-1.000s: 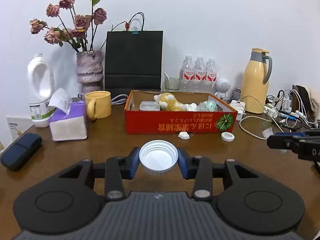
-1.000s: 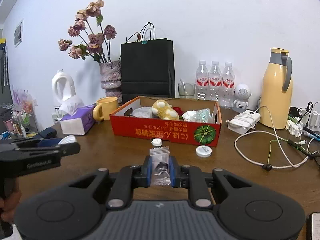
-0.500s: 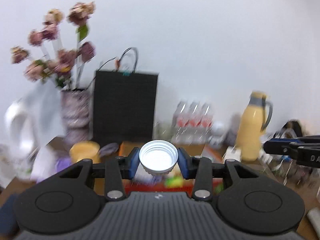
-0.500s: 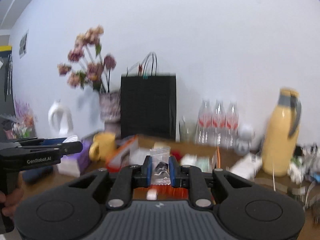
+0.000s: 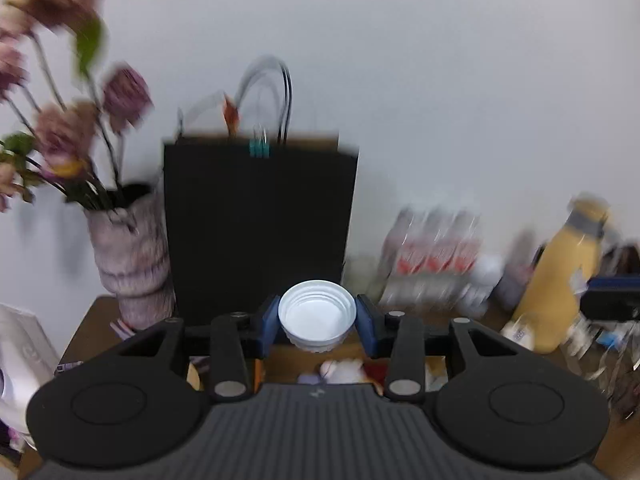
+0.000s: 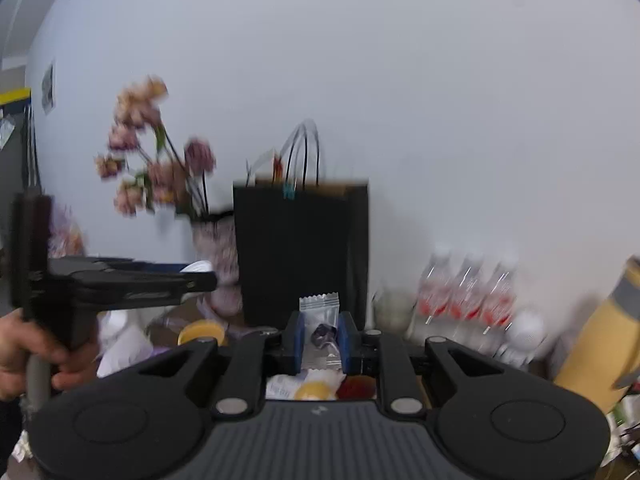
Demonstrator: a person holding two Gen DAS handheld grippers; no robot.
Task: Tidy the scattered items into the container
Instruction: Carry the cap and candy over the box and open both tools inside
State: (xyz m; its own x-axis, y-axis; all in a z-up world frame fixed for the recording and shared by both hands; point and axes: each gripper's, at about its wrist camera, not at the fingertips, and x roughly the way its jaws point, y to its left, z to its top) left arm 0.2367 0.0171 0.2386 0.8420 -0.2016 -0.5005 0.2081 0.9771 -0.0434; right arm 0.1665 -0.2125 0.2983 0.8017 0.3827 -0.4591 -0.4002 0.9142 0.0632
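The left gripper (image 5: 317, 322) pinches a white cap (image 5: 317, 320) at lower centre of its view. The right gripper (image 6: 321, 342) pinches a clear sachet (image 6: 320, 320) at lower centre. The box's contents (image 6: 320, 388) show just below both grippers, behind them a black bag (image 5: 256, 232).

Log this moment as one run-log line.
left claw: shut on white cap | right claw: shut on clear sachet | both above red box | release: not yet
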